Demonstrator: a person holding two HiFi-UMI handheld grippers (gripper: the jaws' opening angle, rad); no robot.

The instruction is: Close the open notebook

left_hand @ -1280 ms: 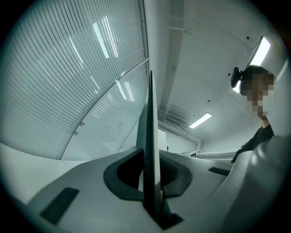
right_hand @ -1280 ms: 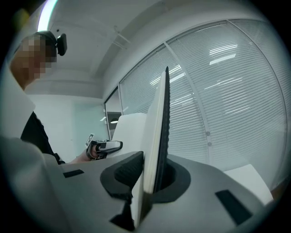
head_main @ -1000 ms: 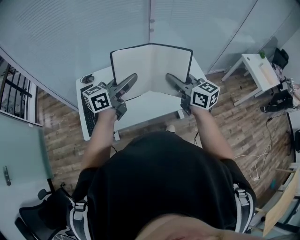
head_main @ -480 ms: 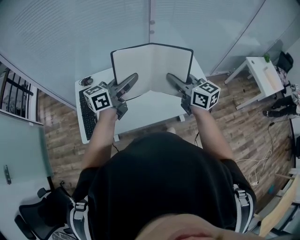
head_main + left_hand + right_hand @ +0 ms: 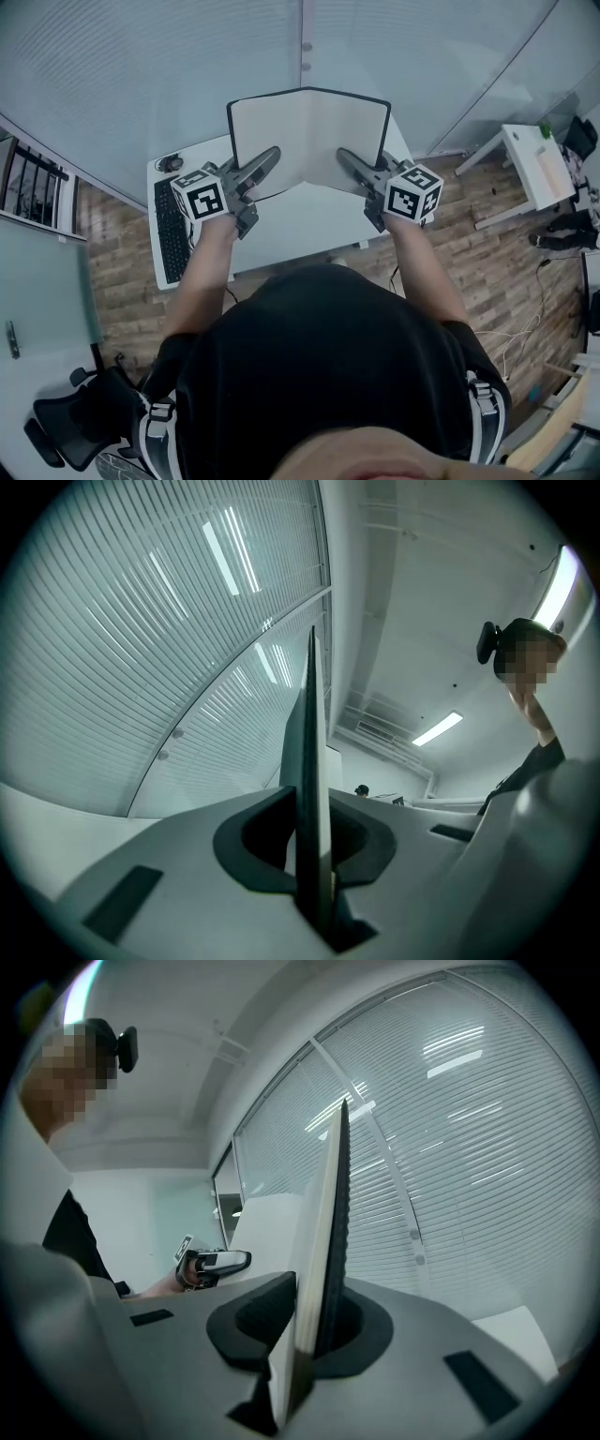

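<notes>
The open notebook [image 5: 309,131] – black cover outward, blank pages toward you – stands spread over the far side of the white desk [image 5: 300,225], its two halves meeting at a shallow fold in the middle. Your left gripper [image 5: 268,158] clamps the lower edge of the left half; in the left gripper view the jaws are drawn in close on the thin upright sheet and cover. Your right gripper [image 5: 345,157] grips the right half the same way – pages and dark cover pinched between nearly closed jaws. A black keyboard [image 5: 172,239] lies at the desk's left end. Beyond the desk runs a glass wall with blinds [image 5: 141,75]; a small white table [image 5: 539,164] stands well apart at right.
</notes>
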